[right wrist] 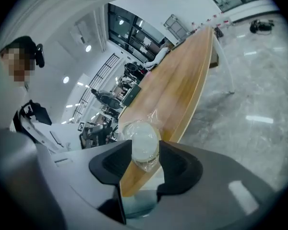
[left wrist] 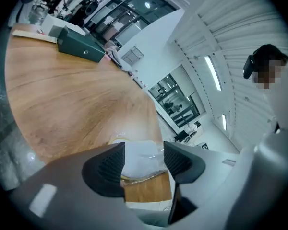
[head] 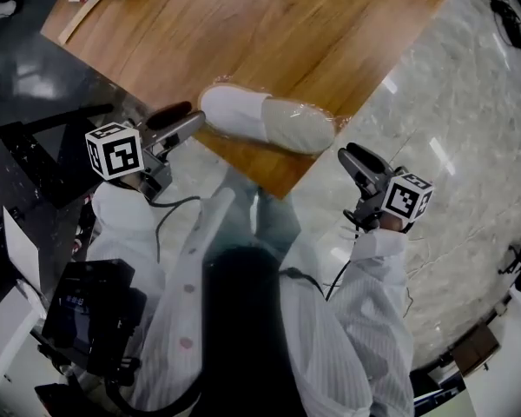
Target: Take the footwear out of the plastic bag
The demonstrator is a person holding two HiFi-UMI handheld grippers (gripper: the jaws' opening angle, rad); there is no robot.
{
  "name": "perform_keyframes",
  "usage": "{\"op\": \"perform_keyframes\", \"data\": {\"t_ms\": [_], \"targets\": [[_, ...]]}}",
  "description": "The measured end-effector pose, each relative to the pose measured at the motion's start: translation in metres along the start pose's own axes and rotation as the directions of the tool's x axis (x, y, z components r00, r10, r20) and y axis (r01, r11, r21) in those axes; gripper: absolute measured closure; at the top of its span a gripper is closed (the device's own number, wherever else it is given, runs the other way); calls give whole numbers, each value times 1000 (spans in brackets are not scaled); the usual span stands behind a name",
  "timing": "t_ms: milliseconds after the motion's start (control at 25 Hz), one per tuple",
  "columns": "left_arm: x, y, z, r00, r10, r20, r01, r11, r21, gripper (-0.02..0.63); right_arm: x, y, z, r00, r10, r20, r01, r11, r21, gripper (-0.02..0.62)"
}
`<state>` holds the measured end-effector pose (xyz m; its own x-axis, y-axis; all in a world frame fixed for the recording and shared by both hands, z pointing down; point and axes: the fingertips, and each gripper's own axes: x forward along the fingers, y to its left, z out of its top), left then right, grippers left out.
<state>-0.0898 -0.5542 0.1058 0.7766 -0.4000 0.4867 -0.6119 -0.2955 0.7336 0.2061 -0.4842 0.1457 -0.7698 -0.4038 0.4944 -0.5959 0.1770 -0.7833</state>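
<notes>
Slipper point(head: 265, 118): white; inside the clear bag point(head: 327, 116); lying at the near corner of the worktop point(head: 269, 24); one end towards each gripper
Bag: wrapped closely round the slipper; crinkled film shows at its right end
Left gripper point(head: 181, 122): jaws wide apart; holding nothing; tips just beside the slipper's left end; its own view shows the bagged end in the gap, the pads not pressing on it
Right gripper point(head: 358, 165): jaws wide apart; holding nothing; off the worktop edge over the floor point(head: 451, 102); near the slipper's right end, which shows in the gap ahead
Box point(left wrist: 81, 46): dark green; far across the worktop
</notes>
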Motion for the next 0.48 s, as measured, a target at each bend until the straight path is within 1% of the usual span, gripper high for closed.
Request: {"op": "perform_keyframes", "data": {"t_ms": [80, 200, 360, 480], "targets": [[8, 12, -2, 999, 5, -54, -4, 1000, 17, 354, 10, -3, -1, 998, 61, -23, -60, 997, 38, 405], [22, 32, -5, 992, 11, -126, -7, 1000, 30, 350, 27, -6, 1, 992, 121, -38, -118, 990, 73, 405], [29, 51, -16, 972, 62, -225, -49, 997, 62, 350, 44, -4, -6, 985, 155, -73, -148, 985, 93, 399], [32, 51, -20, 961, 87, -263, -69, 995, 75, 350, 43, -2, -5, 982, 169, -87, -160, 982, 101, 403]]}}
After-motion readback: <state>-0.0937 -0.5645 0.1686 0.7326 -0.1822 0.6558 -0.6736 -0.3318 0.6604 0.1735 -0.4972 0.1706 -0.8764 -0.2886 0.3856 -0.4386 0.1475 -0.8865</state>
